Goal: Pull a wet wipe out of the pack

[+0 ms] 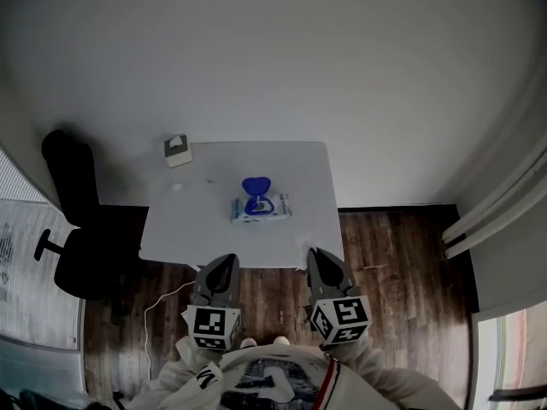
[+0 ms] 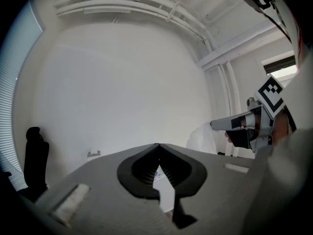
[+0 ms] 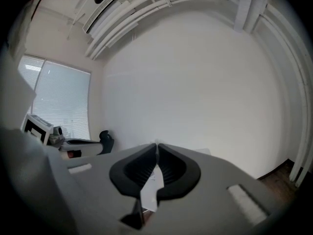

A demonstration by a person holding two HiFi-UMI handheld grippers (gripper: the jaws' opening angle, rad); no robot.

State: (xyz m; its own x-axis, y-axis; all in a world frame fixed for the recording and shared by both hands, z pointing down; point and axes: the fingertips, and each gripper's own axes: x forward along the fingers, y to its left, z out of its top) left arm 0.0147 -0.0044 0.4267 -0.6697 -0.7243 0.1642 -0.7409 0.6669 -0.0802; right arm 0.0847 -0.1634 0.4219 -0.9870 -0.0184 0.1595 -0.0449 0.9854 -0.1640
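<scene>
White worktop point(image 1: 179, 229) against bare wall. Wipe pack point(image 1: 261, 209) at worktop middle, blue lid point(image 1: 255, 184) flipped up (gives access to opening). Left gripper point(image 1: 226, 260), right gripper point(image 1: 314, 254) off worktop near edge, jaws pressed together, empty.

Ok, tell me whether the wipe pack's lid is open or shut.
Open: the blue lid stands flipped back, clear of the wipe pack top.

Table top point(image 1: 299, 169) smooth and matt, floor point(image 1: 402, 254) of dark wood planks, wipe pack point(image 1: 261, 207) plastic.
</scene>
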